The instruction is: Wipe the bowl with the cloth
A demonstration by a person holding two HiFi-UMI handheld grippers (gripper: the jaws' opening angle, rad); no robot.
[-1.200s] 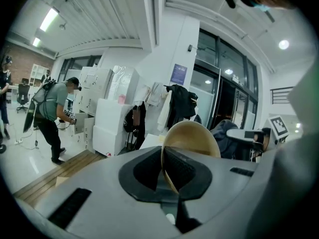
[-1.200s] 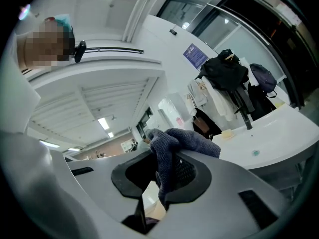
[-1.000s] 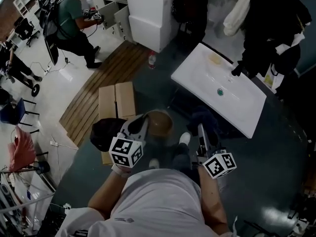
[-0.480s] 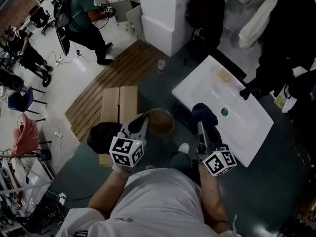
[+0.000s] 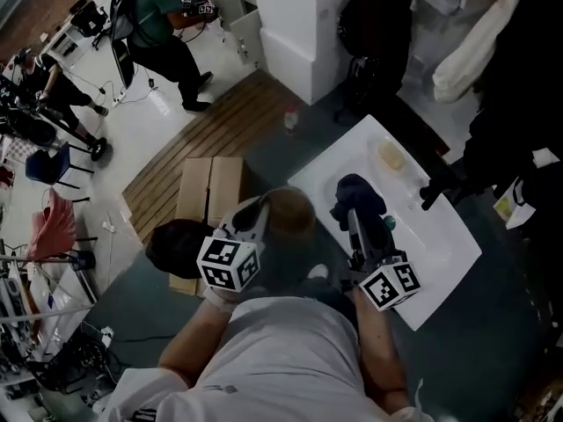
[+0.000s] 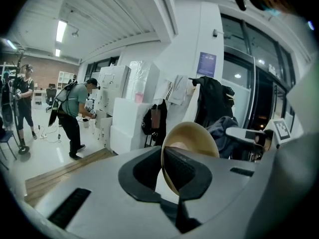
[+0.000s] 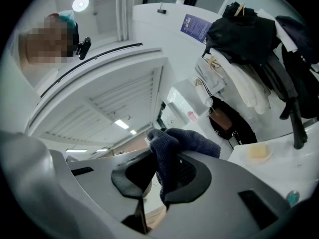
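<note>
Left gripper (image 5: 254, 221) clamps the bowl (image 5: 290, 211); right gripper (image 5: 354, 225) clamps the cloth (image 5: 357, 192).

From my station the bowl (image 6: 192, 139) reads as smooth and matt, tan inside and out (plastic or pressed wood, I can't tell which). The left gripper (image 6: 172, 180) that grips its rim is matt grey plastic, with a darker ribbed pad on the inner face of its jaws. The right gripper (image 7: 164, 183) has the same dull grey shell, and the cloth (image 7: 185, 144) between its jaws is dark blue-grey with a coarse, nubbly weave. Below, the white basin top (image 5: 435, 236) looks hard, smooth and glossy. The slatted board (image 5: 220, 130) is bare brown wood, and the cardboard (image 5: 211, 187) beside it is flat and matt.
</note>
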